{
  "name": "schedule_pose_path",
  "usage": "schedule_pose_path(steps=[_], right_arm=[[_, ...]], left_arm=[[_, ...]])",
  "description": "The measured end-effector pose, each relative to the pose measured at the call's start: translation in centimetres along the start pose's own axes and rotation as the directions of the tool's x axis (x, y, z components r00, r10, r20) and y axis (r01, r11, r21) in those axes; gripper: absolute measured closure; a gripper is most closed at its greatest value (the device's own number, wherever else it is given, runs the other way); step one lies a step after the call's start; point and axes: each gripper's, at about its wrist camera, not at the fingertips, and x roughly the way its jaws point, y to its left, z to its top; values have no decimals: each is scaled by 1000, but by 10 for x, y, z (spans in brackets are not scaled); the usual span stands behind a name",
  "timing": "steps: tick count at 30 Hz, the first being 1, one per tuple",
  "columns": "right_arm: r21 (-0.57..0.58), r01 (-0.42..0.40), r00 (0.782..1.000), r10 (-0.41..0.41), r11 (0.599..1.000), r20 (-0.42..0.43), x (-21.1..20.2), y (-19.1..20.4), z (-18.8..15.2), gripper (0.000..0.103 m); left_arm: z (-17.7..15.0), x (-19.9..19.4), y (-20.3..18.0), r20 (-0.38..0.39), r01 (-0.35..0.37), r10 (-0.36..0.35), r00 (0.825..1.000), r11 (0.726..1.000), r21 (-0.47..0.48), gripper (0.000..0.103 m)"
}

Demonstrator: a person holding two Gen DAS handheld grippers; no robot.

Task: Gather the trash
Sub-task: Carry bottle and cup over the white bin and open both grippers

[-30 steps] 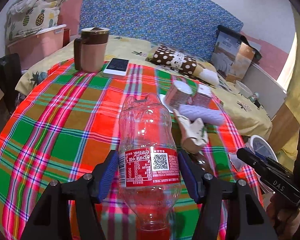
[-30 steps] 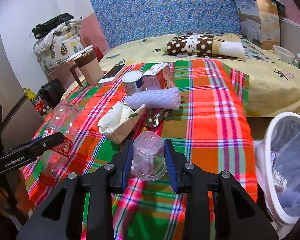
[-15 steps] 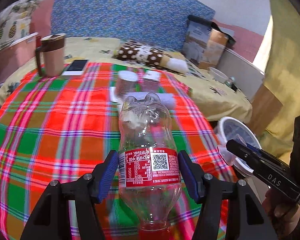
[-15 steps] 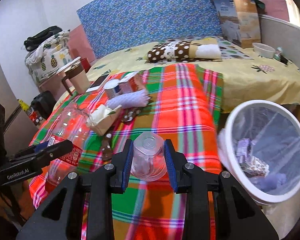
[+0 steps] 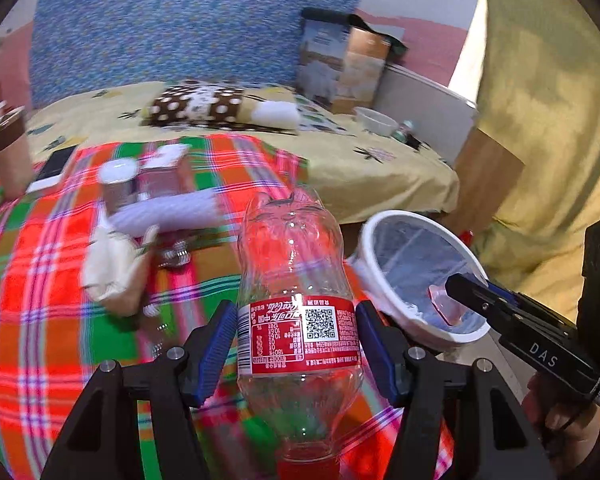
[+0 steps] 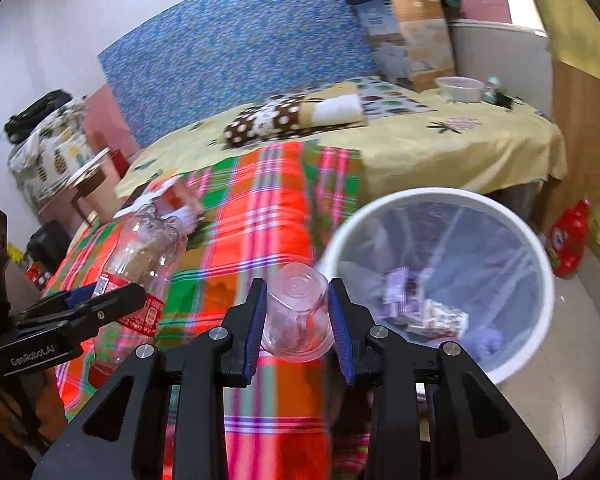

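Both grippers have swung rightward since a second ago, so the white bin now fills much more of each view. Clamped at its red label by the left gripper (image 5: 296,344), the empty plastic bottle (image 5: 294,280) runs lengthwise along the fingers, red cap toward the camera and base pointing away, held above the plaid cloth (image 5: 40,280) near its right edge. The right gripper (image 6: 298,316) pinches a clear plastic cup (image 6: 298,312), base pointing forward, right at the near rim of the bin (image 6: 440,196). Inside the lined bin lie crumpled wrappers (image 6: 420,308). On the cloth behind, blurred, sit a beige wad (image 5: 112,268), a white roll (image 5: 172,212) and a can (image 5: 118,186).
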Motion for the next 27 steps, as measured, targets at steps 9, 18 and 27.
schedule_pose_path(steps=[9, 18, 27], right_arm=[[80, 85, 996, -85, 993, 1, -6, -45, -4, 69], [123, 125, 992, -123, 984, -27, -4, -71, -10, 69], [133, 156, 987, -151, 979, -47, -3, -86, -13, 69]], left_arm=[[16, 39, -47, -37, 96, -93, 995, 992, 82, 42], [23, 79, -81, -94, 161, -150, 984, 980, 121, 42], [26, 111, -103, -149, 213, -194, 970, 969, 125, 41]])
